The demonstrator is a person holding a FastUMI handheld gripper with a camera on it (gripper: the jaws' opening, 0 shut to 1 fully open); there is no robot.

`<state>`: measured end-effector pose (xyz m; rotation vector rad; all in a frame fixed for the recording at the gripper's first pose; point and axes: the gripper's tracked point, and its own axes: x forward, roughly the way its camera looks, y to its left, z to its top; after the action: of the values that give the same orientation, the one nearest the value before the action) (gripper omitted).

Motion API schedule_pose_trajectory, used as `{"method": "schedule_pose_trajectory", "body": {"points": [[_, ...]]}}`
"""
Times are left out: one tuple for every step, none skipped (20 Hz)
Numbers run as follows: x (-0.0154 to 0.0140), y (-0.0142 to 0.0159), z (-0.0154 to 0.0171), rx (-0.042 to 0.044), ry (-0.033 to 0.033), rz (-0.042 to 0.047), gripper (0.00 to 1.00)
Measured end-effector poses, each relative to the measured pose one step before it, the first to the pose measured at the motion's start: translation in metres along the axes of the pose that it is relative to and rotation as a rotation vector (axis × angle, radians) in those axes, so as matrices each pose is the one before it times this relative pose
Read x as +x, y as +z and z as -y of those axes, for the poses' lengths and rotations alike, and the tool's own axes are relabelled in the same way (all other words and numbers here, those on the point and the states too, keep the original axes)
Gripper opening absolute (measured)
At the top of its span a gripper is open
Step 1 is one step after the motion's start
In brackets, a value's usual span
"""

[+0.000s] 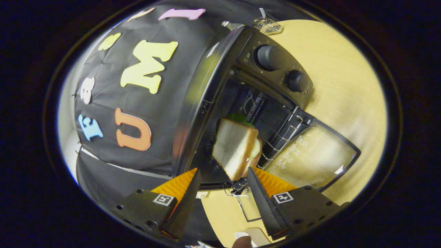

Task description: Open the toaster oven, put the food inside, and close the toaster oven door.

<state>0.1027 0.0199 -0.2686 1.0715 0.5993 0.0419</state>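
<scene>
The black toaster oven [248,51] stands on the wooden table with its glass door [310,155] swung fully down. A sandwich [234,148] of white bread with green and pale filling sits at the mouth of the oven, by the wire rack [282,134]. Its near corner reaches back between my fingertips. My gripper [224,171] is open. One fingertip [250,172] is right against the sandwich's side, while the other fingertip [197,174] stands clear of it with a visible gap. The whole view is rolled, so the oven looks tipped on its side.
Two round knobs [268,57] sit on the oven's control panel beside the cavity. A small wire basket [267,24] lies on the table [344,86] beyond the oven. The booth's black cloth wall [113,148] hangs close behind the oven.
</scene>
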Motion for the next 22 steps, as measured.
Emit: {"method": "schedule_pose_trajectory", "body": {"points": [[-0.00652, -0.00059, -0.00039, -0.02557, -0.00303, 0.00105, 0.90], [-0.00584, -0.00113, 0.00106, -0.02814, -0.00509, -0.00747, 0.90], [-0.00711, -0.00468, -0.00014, -0.03264, -0.00595, -0.01494, 0.90], [-0.00777, -0.00833, -0.00037, -0.03537, -0.00512, -0.01630, 0.90], [-0.00818, -0.00717, 0.00008, -0.04863, -0.00838, -0.02639, 0.90], [-0.01042, -0.00813, 0.00071, -0.05805, -0.01062, -0.01914, 0.90], [-0.00896, -0.00548, 0.00115, -0.06487, -0.01503, -0.00858, 0.93], [-0.01129, -0.00623, 0.00148, -0.06538, -0.01813, -0.00956, 0.94], [-0.00965, -0.00455, 0.00062, -0.05572, -0.01212, -0.00550, 0.94], [-0.00735, -0.00566, 0.00079, -0.05013, -0.01279, -0.00238, 0.94], [-0.00818, -0.00277, 0.00134, -0.05088, -0.01537, 0.00435, 0.94], [-0.00765, -0.00439, 0.00215, -0.05618, -0.02231, -0.00039, 0.94], [-0.00620, -0.00461, 0.00130, -0.04001, -0.01277, -0.00415, 0.94], [-0.00723, -0.00400, 0.00510, -0.03585, -0.01160, -0.01465, 0.94], [-0.00325, -0.00534, 0.00119, -0.02583, -0.01079, -0.01179, 0.94], [-0.00385, -0.00885, -0.00014, -0.03068, -0.01132, -0.01034, 0.94], [-0.00184, -0.00707, 0.00220, -0.03242, -0.01508, -0.01251, 0.94], [-0.00019, -0.00958, 0.00179, -0.02608, -0.01626, -0.01441, 0.94], [0.00126, -0.00805, 0.00345, -0.02393, -0.02106, -0.01437, 0.94], [0.00206, -0.00936, 0.00474, -0.01647, -0.02244, -0.01456, 0.94], [0.00223, -0.00672, 0.00275, -0.01514, -0.01812, -0.01415, 0.94], [0.00011, -0.00875, -0.00272, -0.01529, -0.01858, -0.01246, 0.94]]}}
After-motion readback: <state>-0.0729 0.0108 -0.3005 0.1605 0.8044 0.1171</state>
